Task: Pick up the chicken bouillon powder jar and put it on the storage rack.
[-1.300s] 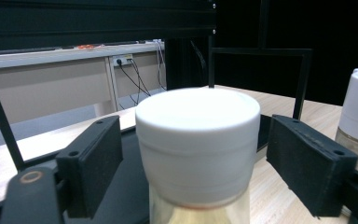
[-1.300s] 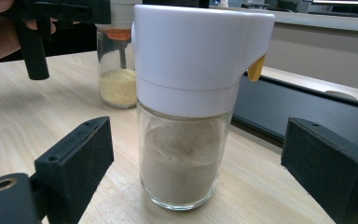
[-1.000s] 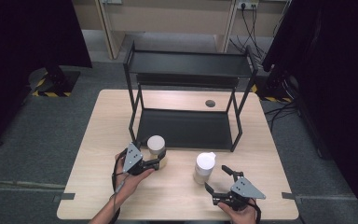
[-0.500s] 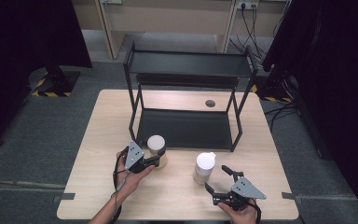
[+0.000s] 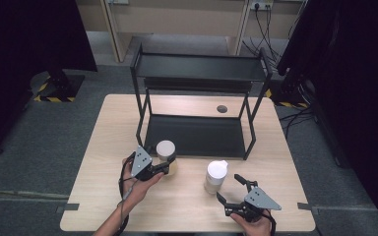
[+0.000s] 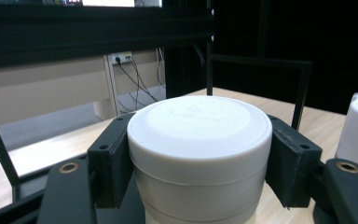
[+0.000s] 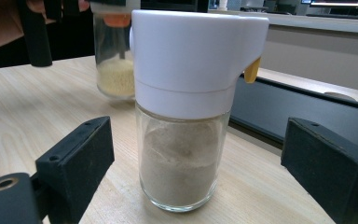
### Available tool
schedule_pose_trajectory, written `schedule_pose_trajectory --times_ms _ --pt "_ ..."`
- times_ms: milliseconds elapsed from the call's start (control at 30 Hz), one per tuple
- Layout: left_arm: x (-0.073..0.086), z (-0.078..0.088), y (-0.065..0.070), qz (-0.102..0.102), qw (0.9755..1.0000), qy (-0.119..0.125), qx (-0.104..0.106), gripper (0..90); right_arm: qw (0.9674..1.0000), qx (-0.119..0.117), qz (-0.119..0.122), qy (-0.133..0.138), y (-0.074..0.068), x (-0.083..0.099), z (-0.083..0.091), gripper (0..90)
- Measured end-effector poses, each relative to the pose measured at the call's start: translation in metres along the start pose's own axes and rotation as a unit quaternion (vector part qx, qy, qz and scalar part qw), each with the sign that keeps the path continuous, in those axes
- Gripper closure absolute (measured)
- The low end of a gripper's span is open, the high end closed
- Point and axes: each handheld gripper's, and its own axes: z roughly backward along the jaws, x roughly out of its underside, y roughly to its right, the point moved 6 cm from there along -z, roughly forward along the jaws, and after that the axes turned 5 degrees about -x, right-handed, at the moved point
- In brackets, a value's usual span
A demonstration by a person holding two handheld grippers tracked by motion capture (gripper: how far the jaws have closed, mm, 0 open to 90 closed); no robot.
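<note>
With the left gripper [image 5: 166, 166] I have just been closing the jaws; both pads now press the white lid of the grain jar [image 6: 199, 154], seated squarely between them, so I should lift straight and slowly to keep it upright. My right gripper [image 5: 230, 189] stands wide open, the powder jar [image 7: 186, 107] centred between its jaws, untouched.

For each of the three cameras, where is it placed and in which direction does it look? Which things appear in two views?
High view: above the person's side, looking forward and down on the table and black rack; both forearms and hand-held grippers enter from below.
Left gripper view: rides the left hand-held gripper, looking along its jaws, shut on the white-capped jar.
Right gripper view: rides the right hand-held gripper, its open jaws flanking the powder shaker.
Shared: jar and shaker appear in all three.
</note>
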Motion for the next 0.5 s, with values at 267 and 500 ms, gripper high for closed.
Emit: schedule_pose_trajectory --times_ms 267,500 --pt "-0.021 -0.002 -0.001 -0.002 0.9998 0.019 -0.004 32.7 1.0000 0.002 -0.001 0.001 0.000 0.000 0.000 9.4" --pt "-0.042 -0.007 -0.003 -0.009 0.9995 0.029 -0.005 32.8 1.0000 0.002 -0.002 0.003 0.000 0.001 0.001 9.4"
